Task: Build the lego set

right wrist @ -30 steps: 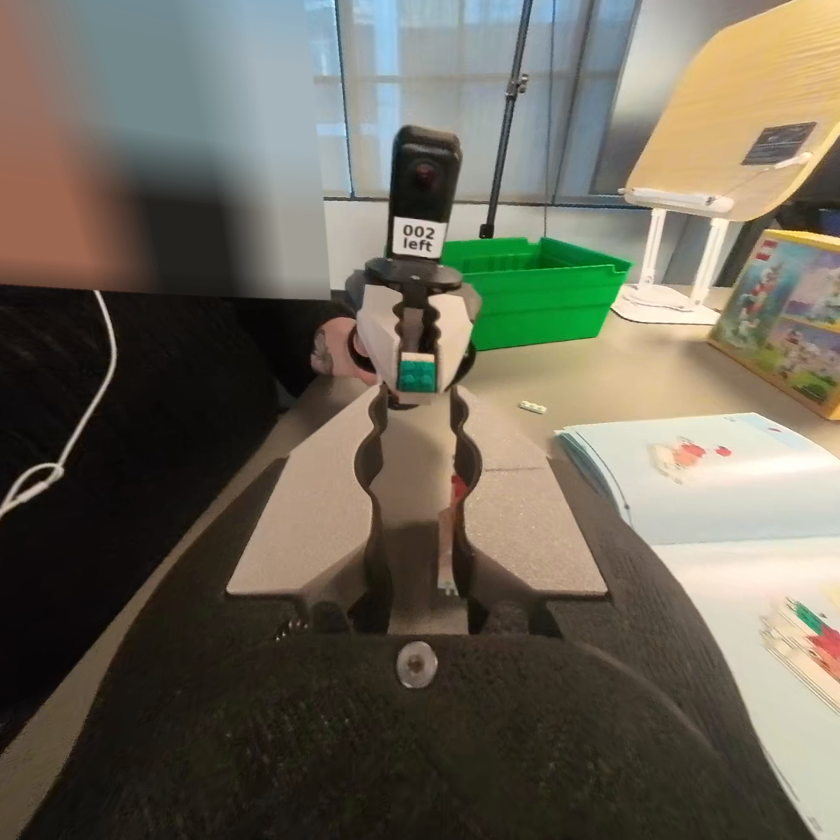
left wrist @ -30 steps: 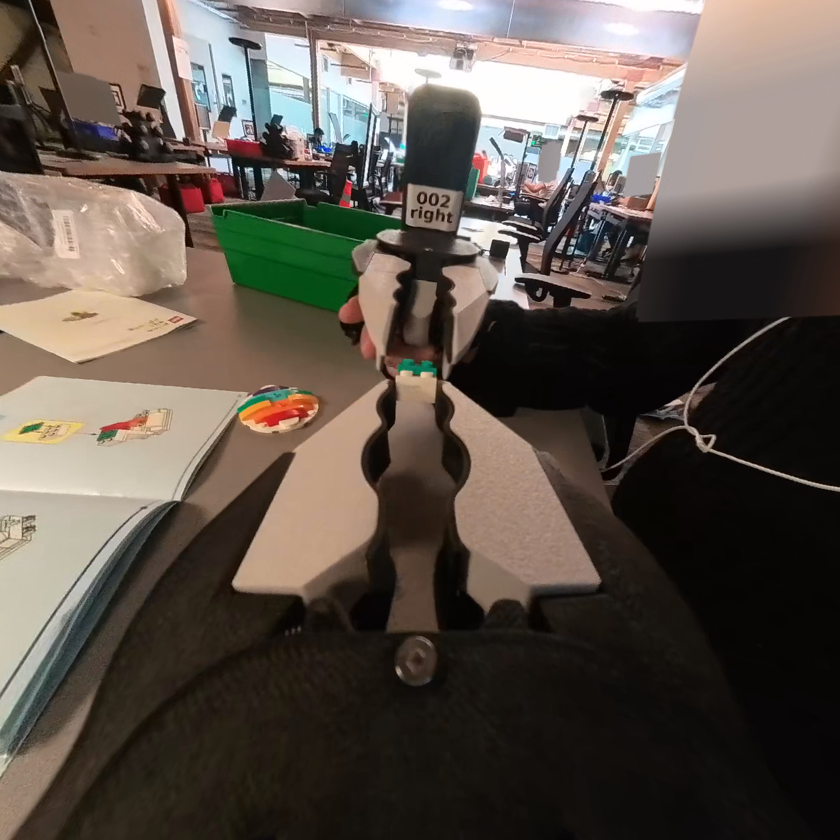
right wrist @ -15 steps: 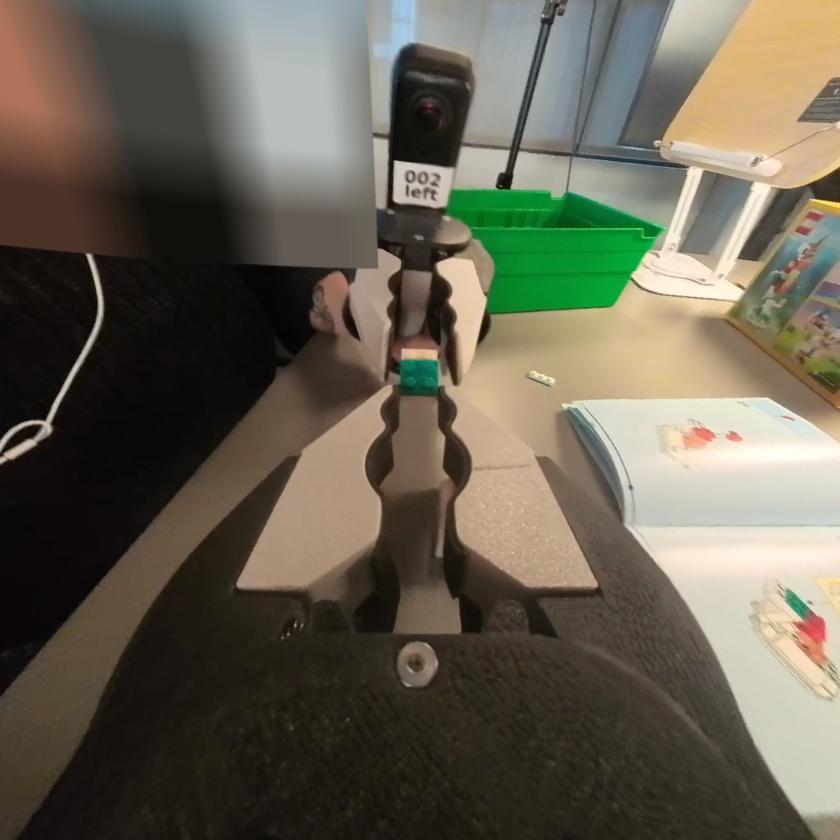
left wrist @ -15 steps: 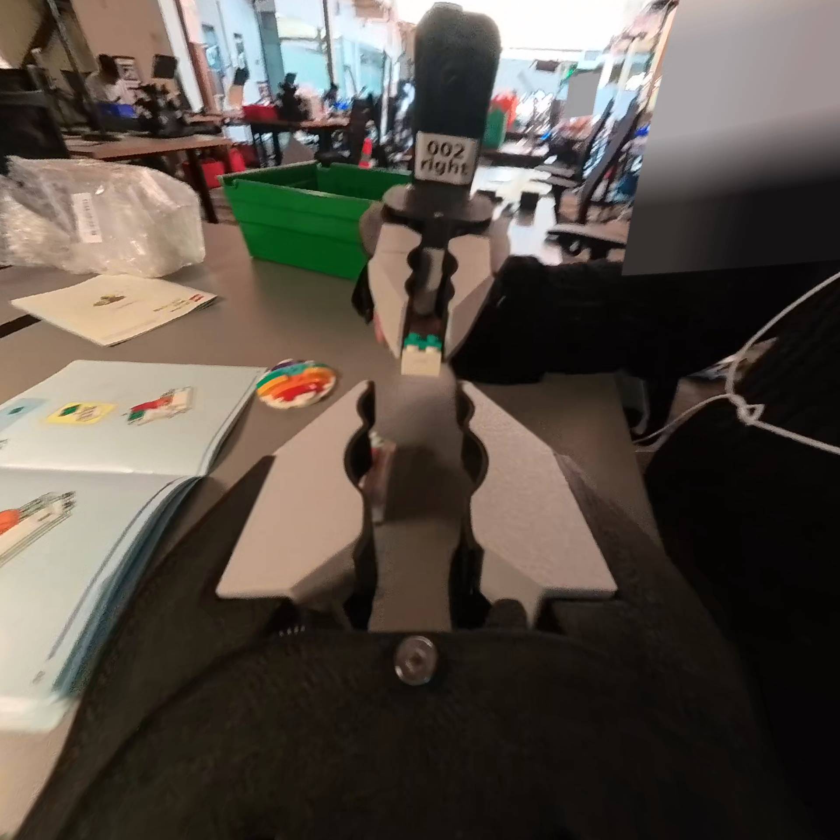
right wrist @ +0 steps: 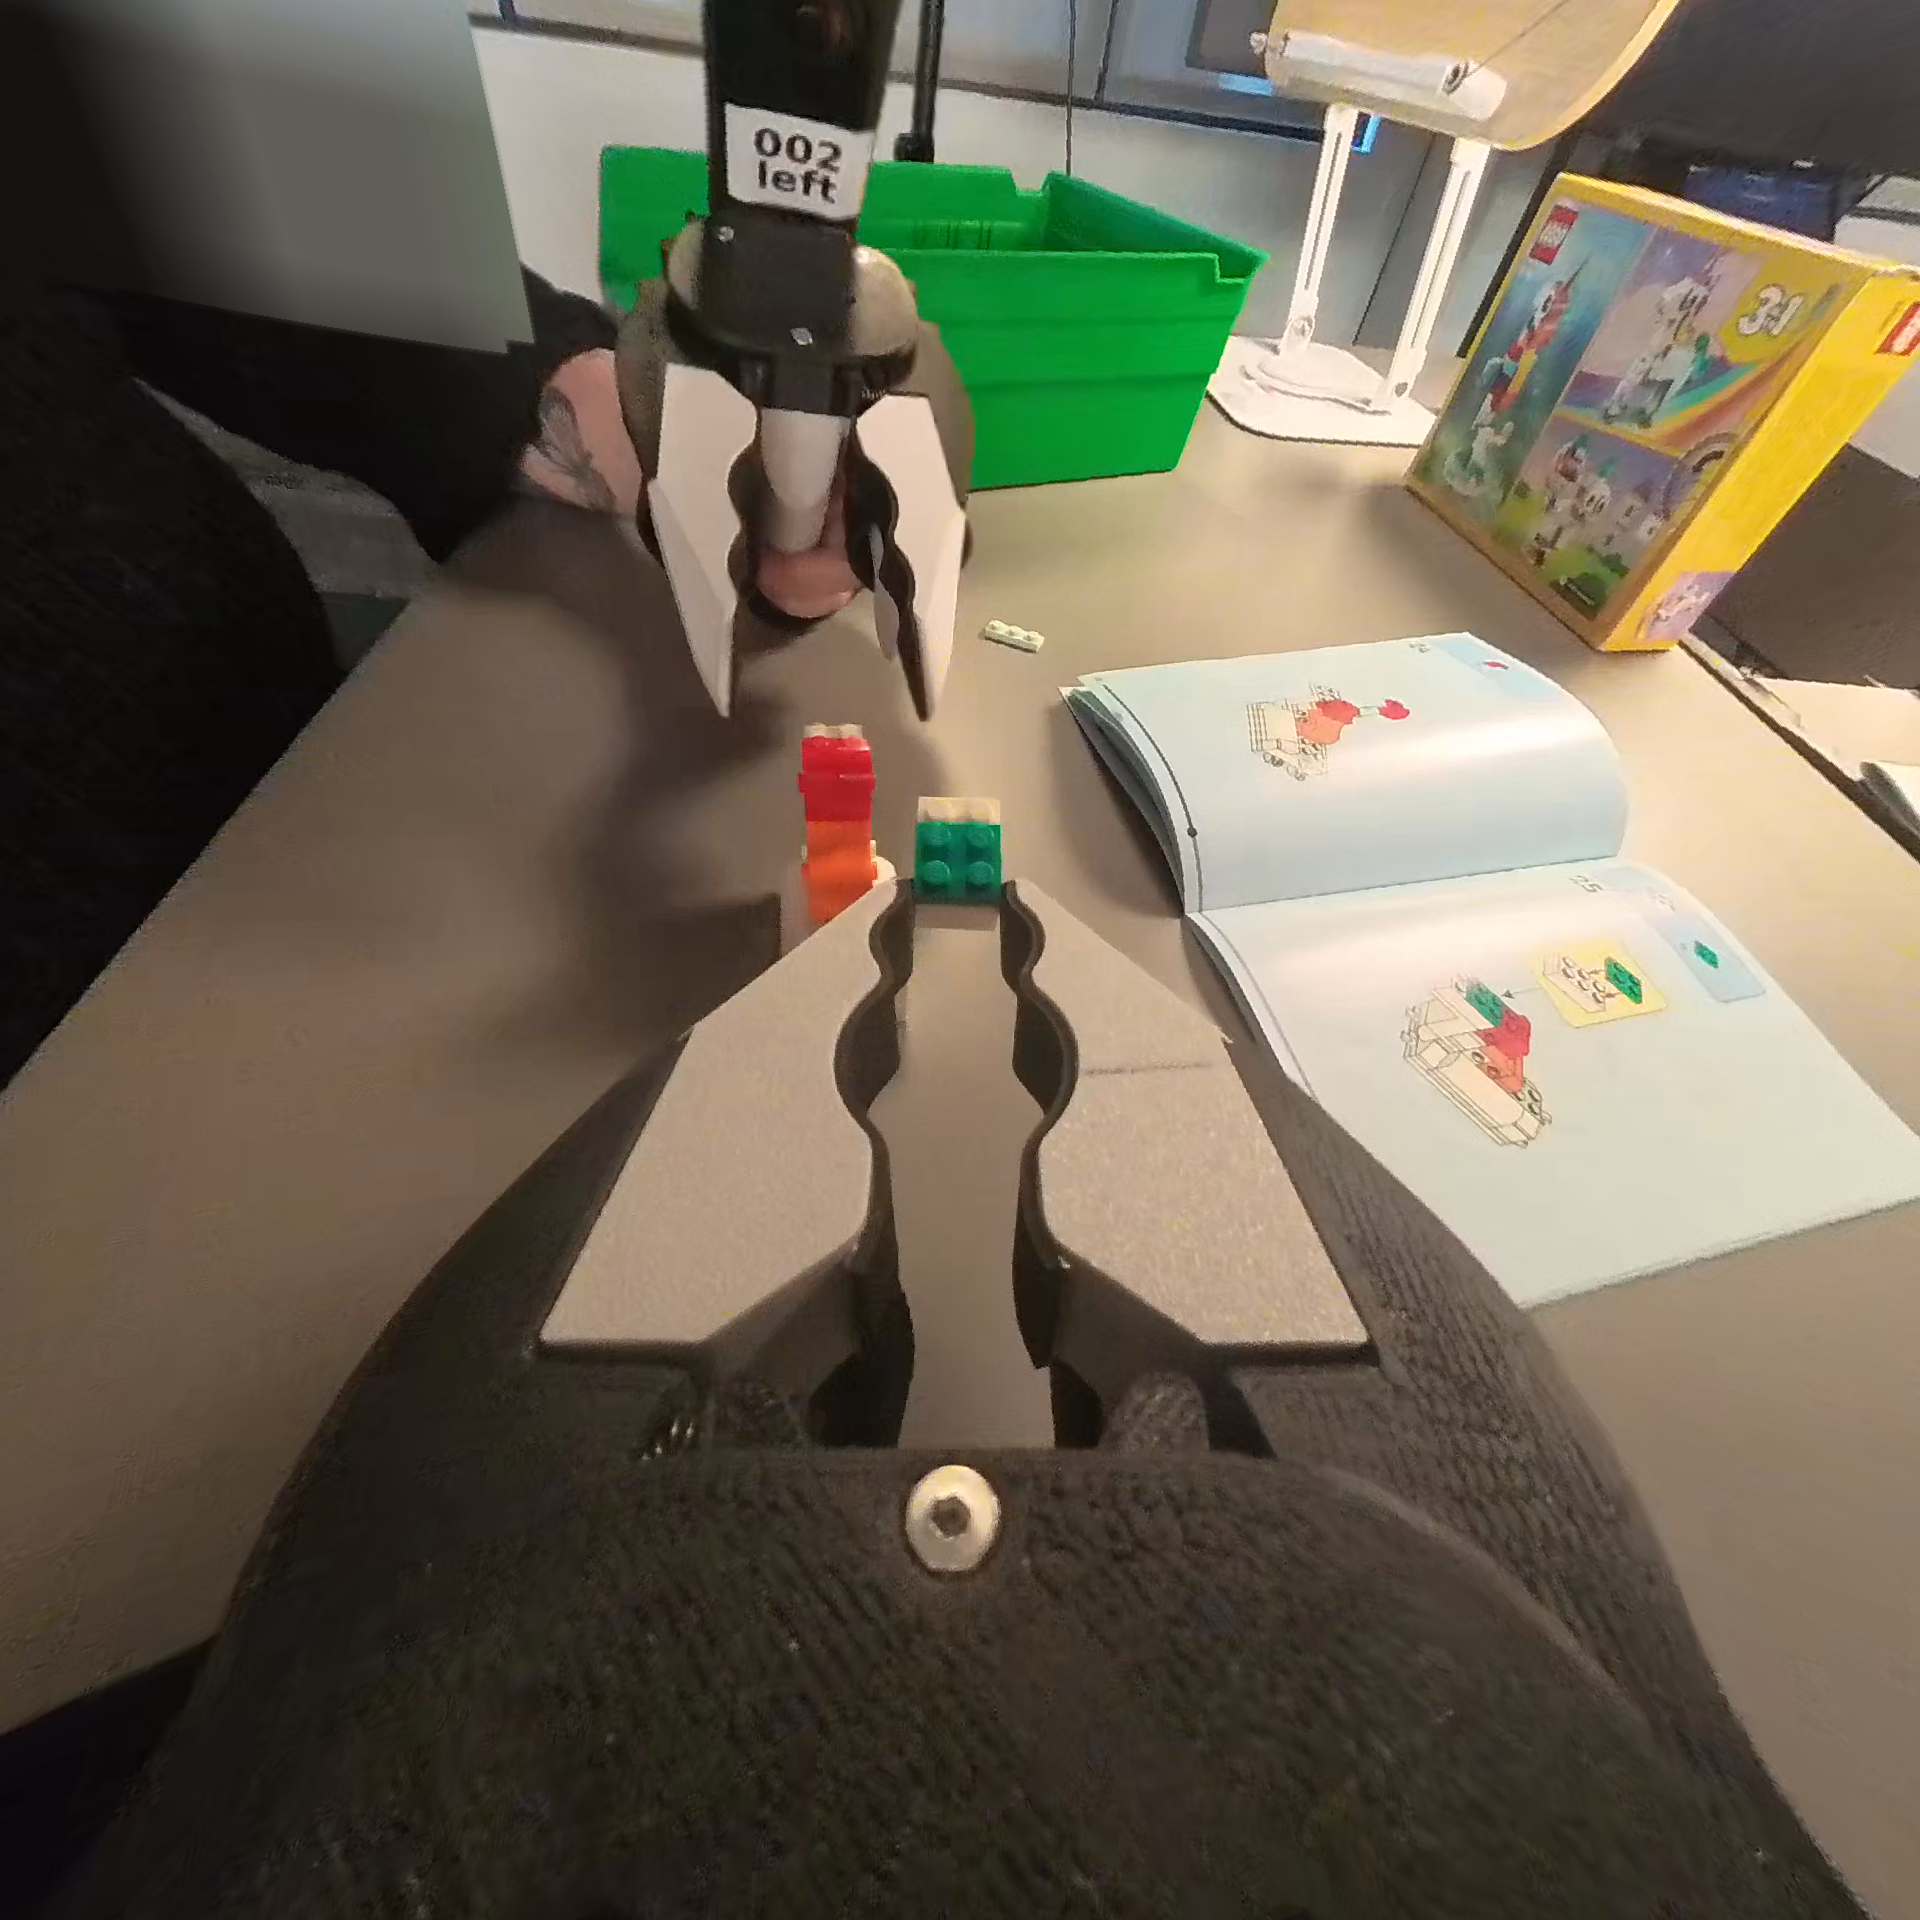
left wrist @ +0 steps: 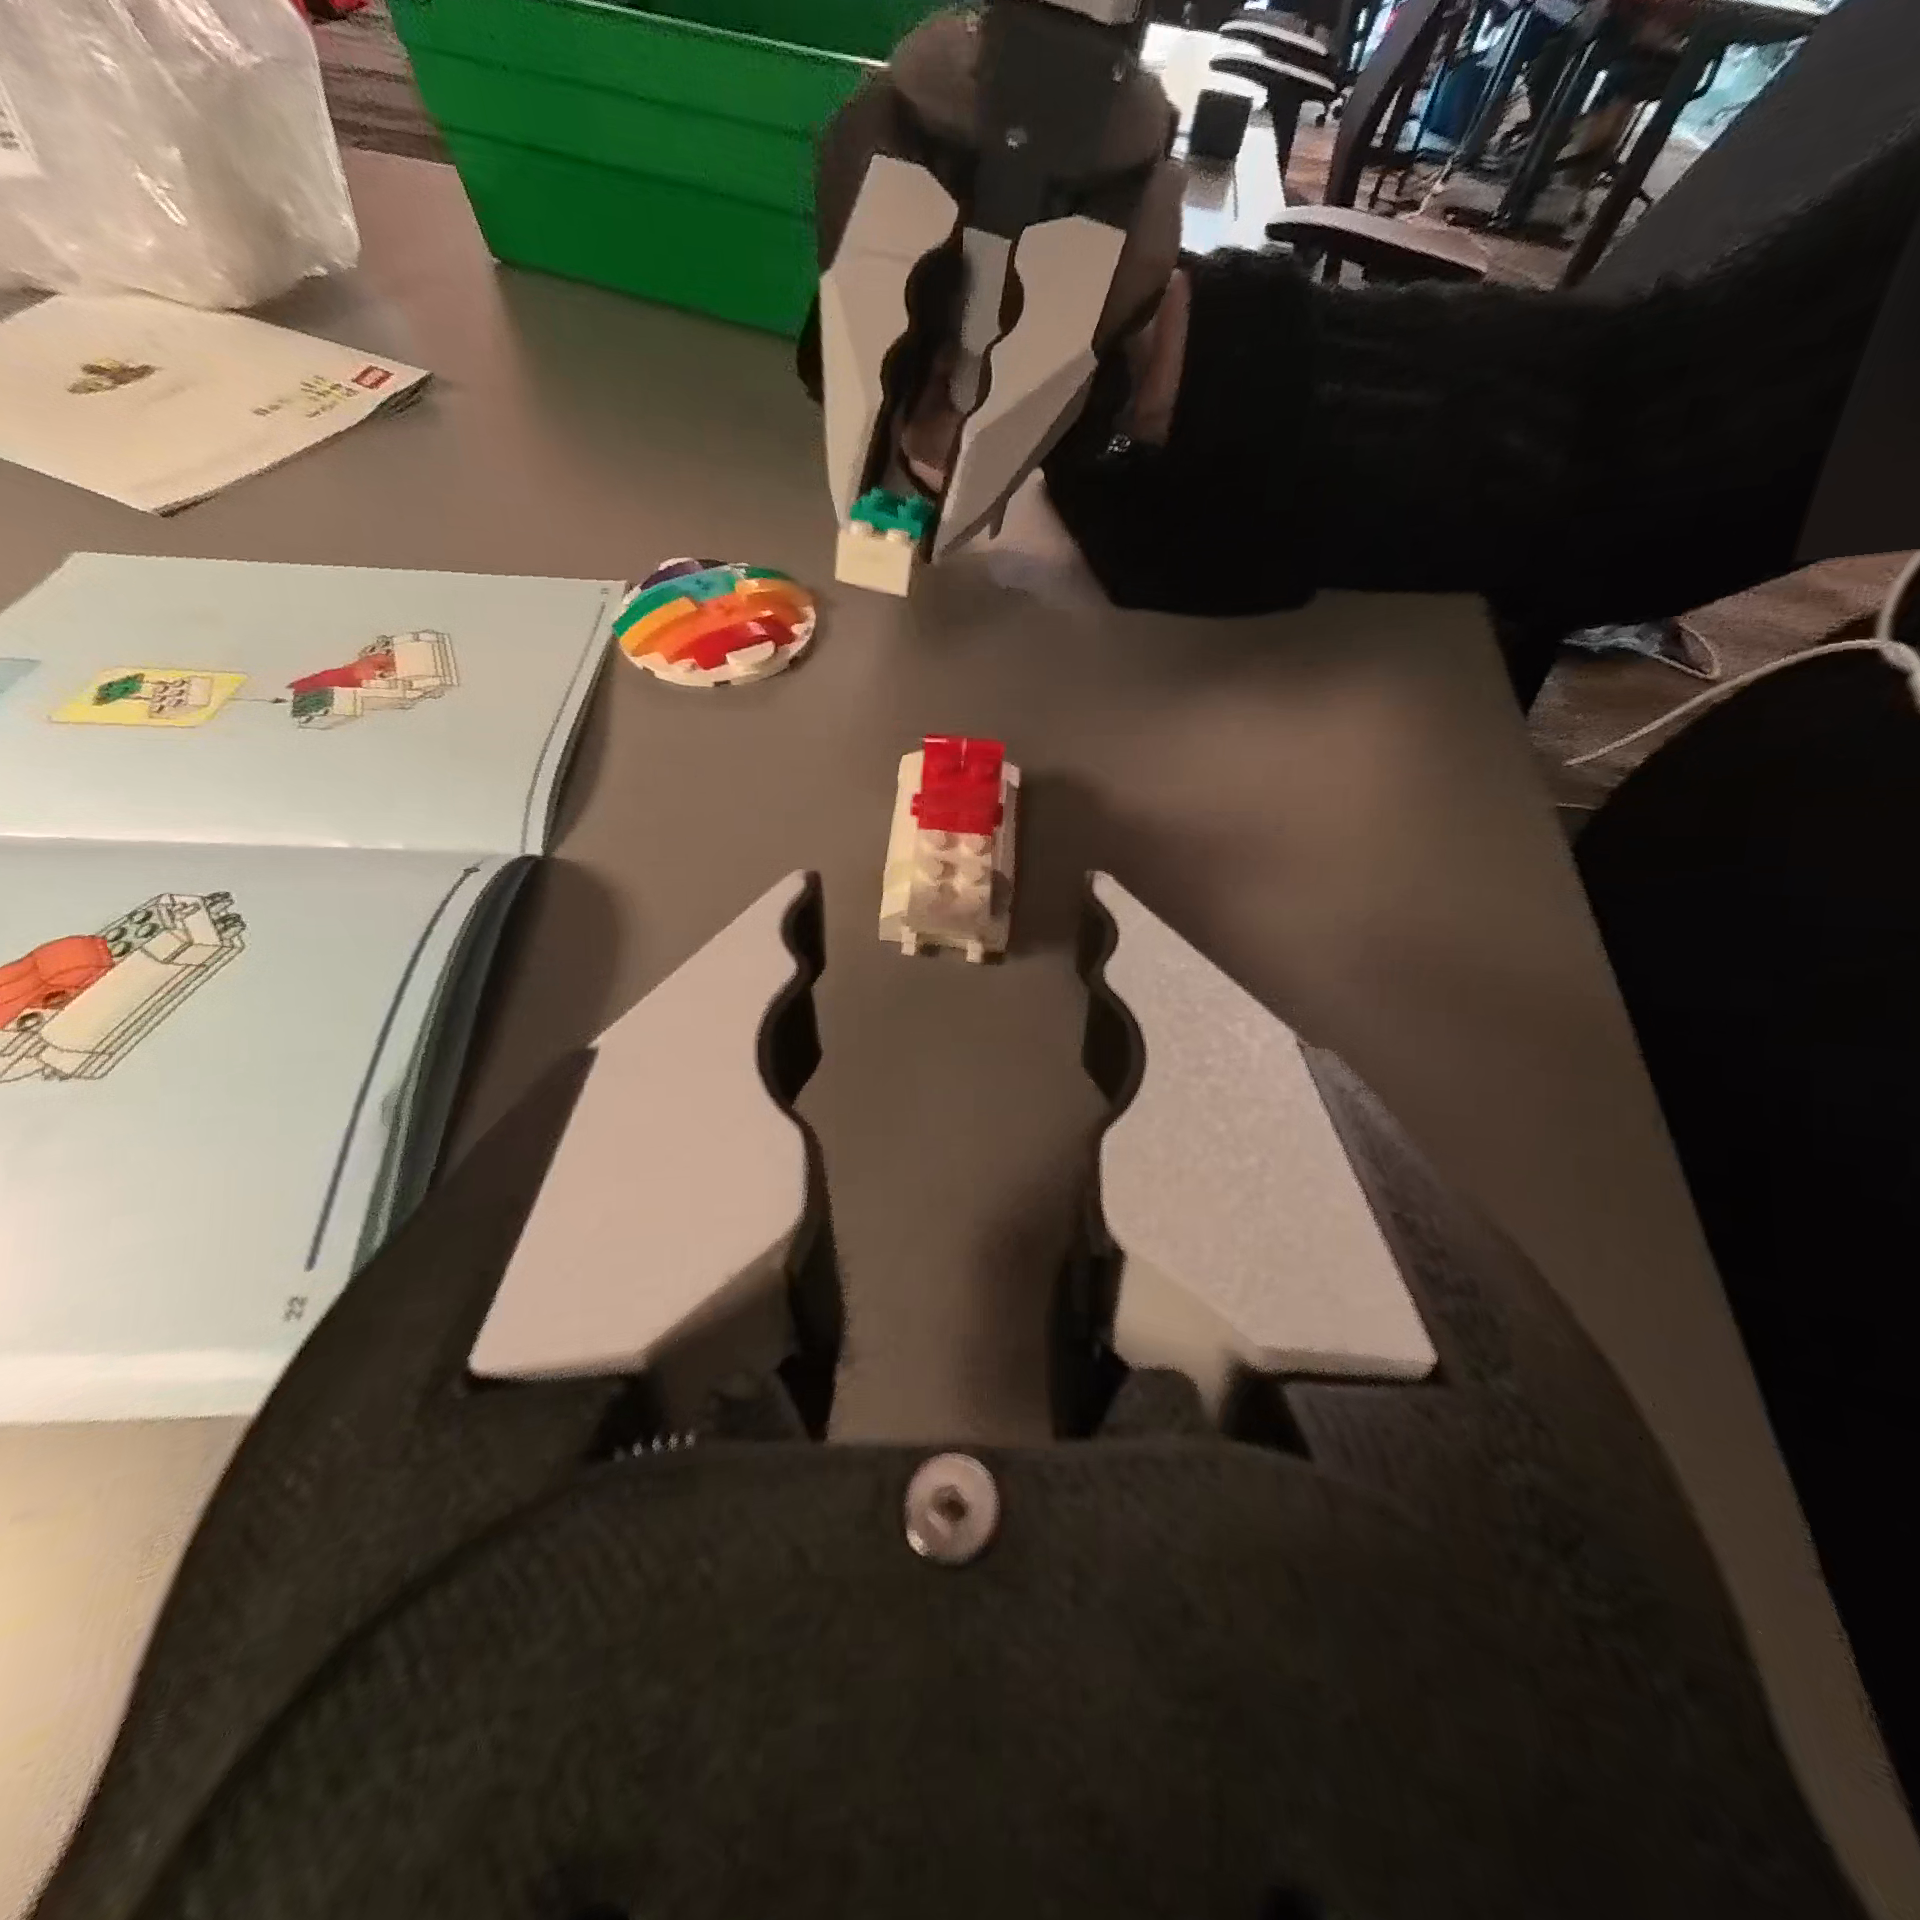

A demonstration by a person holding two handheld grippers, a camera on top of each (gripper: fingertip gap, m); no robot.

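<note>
Green-topped brick [right wrist: 958,854] sits pinched in right gripper [right wrist: 956,894] jaws; left gripper [left wrist: 951,894] hovers, jaws spread.

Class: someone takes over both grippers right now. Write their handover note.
Left gripper: open, empty, poised just short of the white-and-red brick assembly lying on the grey table.
Right gripper: shut on the small green plate stacked on a white brick.
Done: green-white piece joined; rainbow brick disc built, beside the open instruction booklet.
Left: probably attach the green-white piece to the assembly, following the booklet.
</note>
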